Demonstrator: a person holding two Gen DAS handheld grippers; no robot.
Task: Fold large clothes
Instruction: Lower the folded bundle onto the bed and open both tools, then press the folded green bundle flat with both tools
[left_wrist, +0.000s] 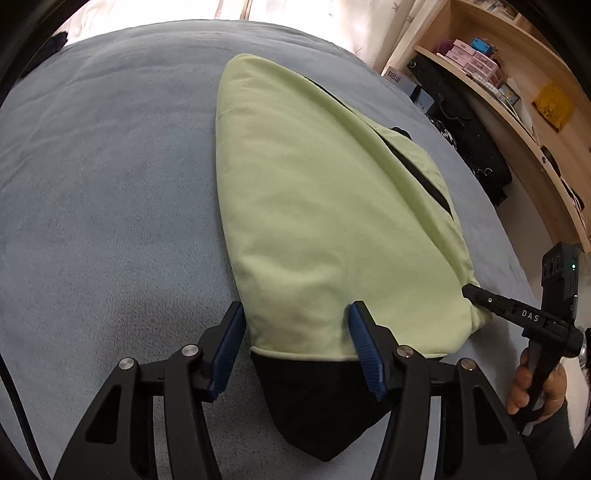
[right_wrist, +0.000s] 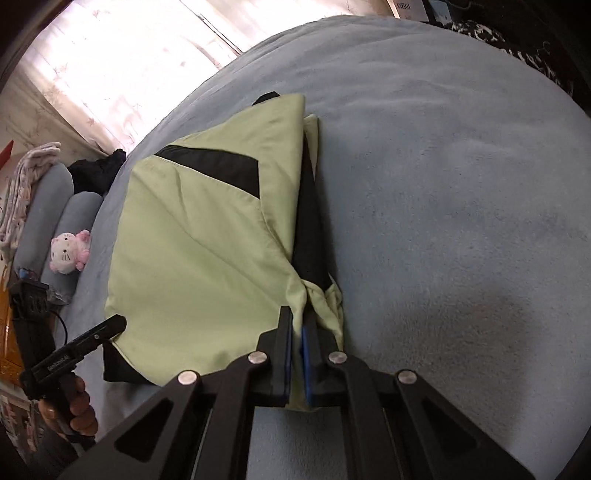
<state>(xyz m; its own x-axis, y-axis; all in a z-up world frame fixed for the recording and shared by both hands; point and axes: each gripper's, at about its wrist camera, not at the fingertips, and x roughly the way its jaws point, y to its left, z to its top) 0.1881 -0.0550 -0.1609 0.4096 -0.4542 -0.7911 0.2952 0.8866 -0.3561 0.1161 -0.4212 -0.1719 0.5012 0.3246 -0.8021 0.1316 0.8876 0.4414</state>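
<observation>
A pale green garment (left_wrist: 325, 206) with black panels lies folded lengthwise on a blue-grey blanket (left_wrist: 110, 203) covering a bed. The left gripper (left_wrist: 295, 314) straddles the near end of the garment, jaws apart, one blue pad at the cloth's left edge and the other resting on top of the fabric, above the black hem (left_wrist: 317, 398). The right gripper (right_wrist: 297, 325) has its jaws pinched together on a bunched corner of the green cloth at the garment's right edge. Each gripper is held by a hand (left_wrist: 535, 387) on its handle. A pink and white plush toy (right_wrist: 70, 251) sits beside grey pillows (right_wrist: 55, 199), and wooden shelves (left_wrist: 517, 74) stand along the wall.
</observation>
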